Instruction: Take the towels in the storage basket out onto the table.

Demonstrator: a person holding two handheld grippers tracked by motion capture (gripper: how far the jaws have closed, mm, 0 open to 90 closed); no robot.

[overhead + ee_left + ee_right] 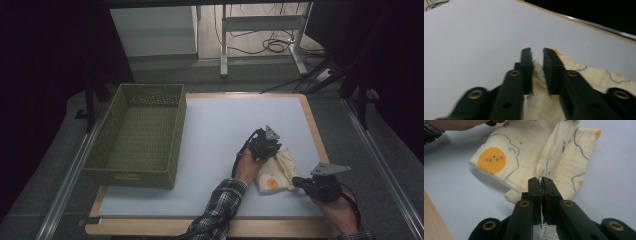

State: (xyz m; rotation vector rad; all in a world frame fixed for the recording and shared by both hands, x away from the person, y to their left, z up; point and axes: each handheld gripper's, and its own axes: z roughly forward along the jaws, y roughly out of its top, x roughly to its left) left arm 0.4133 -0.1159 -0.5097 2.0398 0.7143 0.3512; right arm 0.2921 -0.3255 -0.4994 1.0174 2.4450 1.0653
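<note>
Cloth point(524, 160): soft cream muslin, folded, egg print.

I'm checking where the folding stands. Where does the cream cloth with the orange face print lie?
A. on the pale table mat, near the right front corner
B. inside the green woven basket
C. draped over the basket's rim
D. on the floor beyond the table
A: the cream cloth with the orange face print lies on the pale table mat between the two hands, apart from the green woven basket at the left.

The left gripper point(264, 147) hides the cloth's point(280, 170) far corner (high view), fingers there unseen.
</note>
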